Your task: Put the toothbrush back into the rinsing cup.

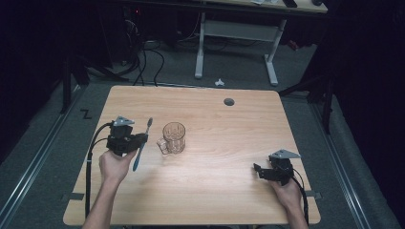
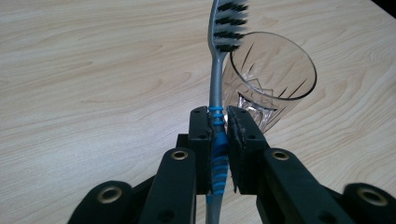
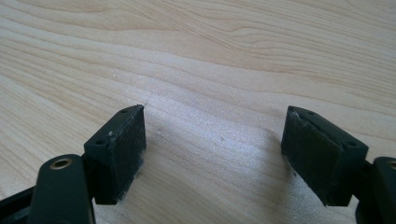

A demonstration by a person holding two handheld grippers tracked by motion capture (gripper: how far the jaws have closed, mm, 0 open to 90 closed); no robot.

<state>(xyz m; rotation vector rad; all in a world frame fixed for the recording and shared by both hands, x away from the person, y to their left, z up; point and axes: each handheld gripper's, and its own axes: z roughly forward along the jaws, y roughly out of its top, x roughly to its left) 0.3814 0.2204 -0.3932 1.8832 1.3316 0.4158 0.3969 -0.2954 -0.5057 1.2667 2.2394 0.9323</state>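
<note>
My left gripper [image 1: 136, 139] [image 2: 218, 122] is shut on a grey and blue toothbrush [image 1: 142, 145] [image 2: 216, 93], gripped at the ribbed blue part of its handle. The bristled head points away from me, toward the table's far side. A clear cut-glass mug [image 1: 174, 137] [image 2: 268, 79] stands upright just right of the brush, with its handle toward the gripper. My right gripper [image 1: 260, 170] [image 3: 212, 149] rests low at the table's right front, jaws wide apart with bare wood between them.
The light wooden table [image 1: 224, 191] has a round cable hole [image 1: 229, 101] near its far edge. Beyond it stands a white desk frame [image 1: 239, 38] on dark carpet, with cables on the floor to the left.
</note>
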